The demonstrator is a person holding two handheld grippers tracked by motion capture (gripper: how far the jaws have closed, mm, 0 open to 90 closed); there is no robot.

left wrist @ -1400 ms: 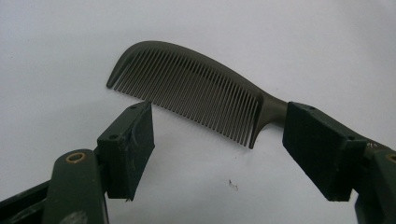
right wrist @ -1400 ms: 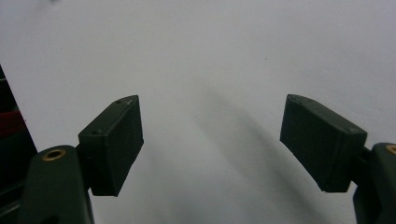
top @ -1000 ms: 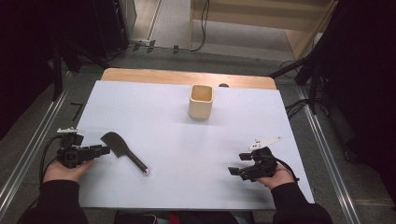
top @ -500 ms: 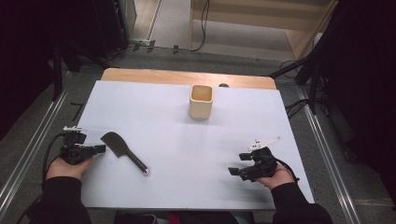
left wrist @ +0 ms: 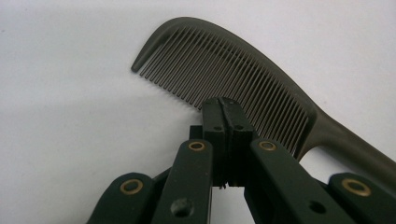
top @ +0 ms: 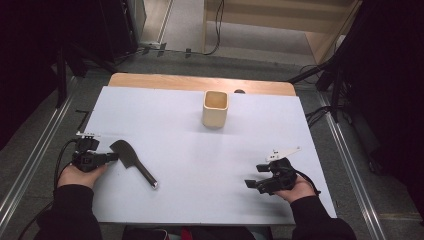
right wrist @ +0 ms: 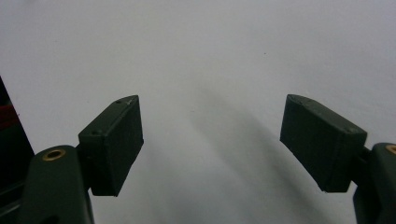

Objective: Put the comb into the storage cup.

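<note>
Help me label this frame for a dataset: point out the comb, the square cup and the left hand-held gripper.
comb (left wrist: 243,77): left gripper view, on the row of teeth.
square cup (top: 215,115): high view, on the front wall.
left hand-held gripper (left wrist: 228,109): left gripper view, at the closed tips, just short of the comb's teeth.

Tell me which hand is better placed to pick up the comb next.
Left. The left gripper sits right at the comb, its jaws shut together at the teeth, so they must reopen first. The right gripper rests open on the far side of the white table, well away from it.
</note>
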